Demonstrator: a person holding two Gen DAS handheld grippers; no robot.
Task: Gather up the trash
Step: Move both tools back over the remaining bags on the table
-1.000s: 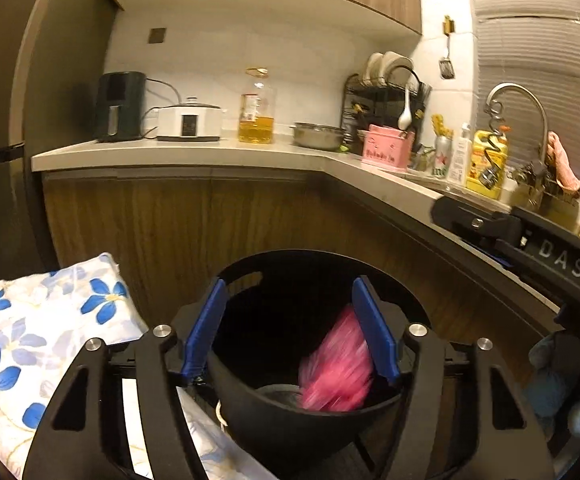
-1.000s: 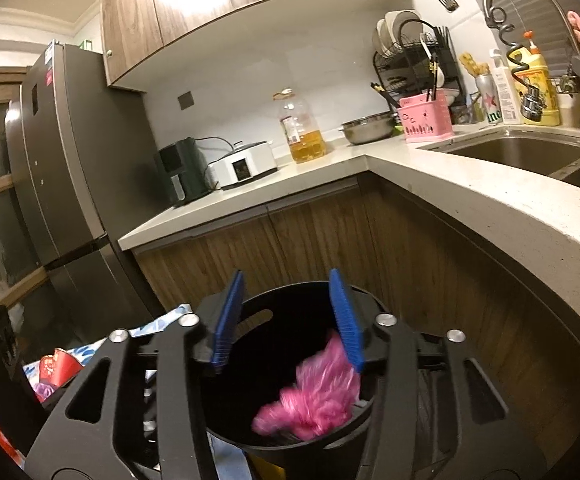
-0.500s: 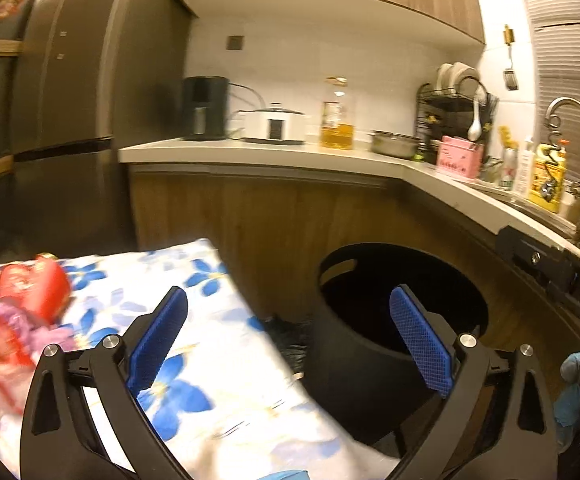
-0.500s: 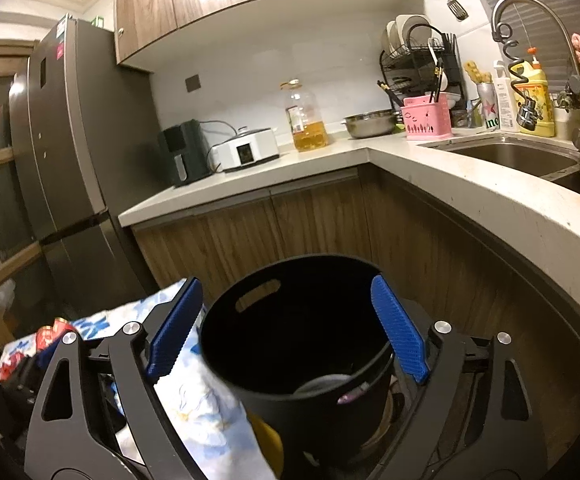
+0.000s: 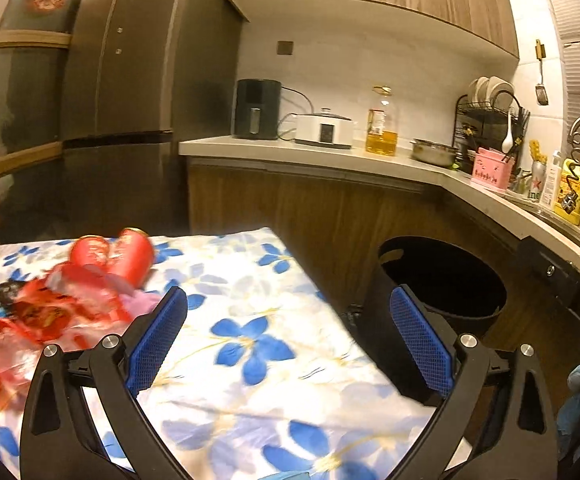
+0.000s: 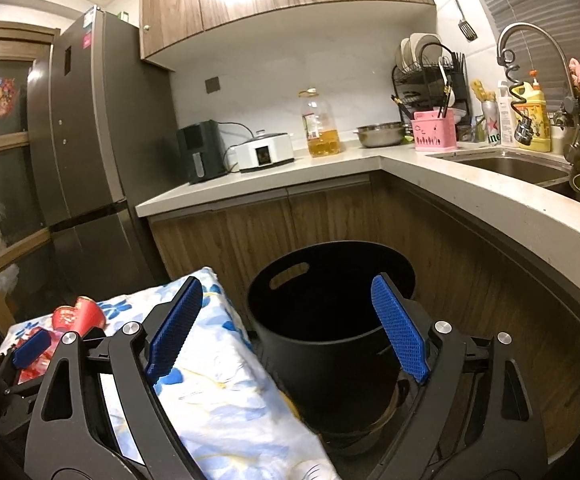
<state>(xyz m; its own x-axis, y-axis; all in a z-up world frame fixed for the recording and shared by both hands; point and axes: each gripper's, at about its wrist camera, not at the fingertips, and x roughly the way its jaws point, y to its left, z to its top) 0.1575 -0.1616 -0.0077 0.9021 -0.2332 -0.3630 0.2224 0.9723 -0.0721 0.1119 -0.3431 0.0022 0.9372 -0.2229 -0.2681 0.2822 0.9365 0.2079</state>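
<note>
The left claw was seen with its blue pads spread wide apart and nothing between them, held above a table draped in a white cloth with blue flowers. In the left wrist view, the trash was found at about 9 o'clock from the claw: a red cup lying on its side at the far left part of the table, touching a heap of crumpled red wrappers that ran towards the left edge of the frame. The heap was blurred, so its separate pieces could not be told apart. A black bin was seen at about 2 o'clock, standing just beside the table's right edge, its mouth open upward; its inside was too dark for anything to be made out.

The right claw was likewise found spread wide and empty, with the black bin straight ahead at 12 o'clock, framed between its two pads. A handle slot could be seen in the bin's far wall. The table's corner was seen at about 8 o'clock, and the red cup at 9 o'clock beyond it, close to a blue pad of the left claw.

Behind the bin, a wooden-fronted counter was seen carrying a bottle of oil and a white cooker.
</note>
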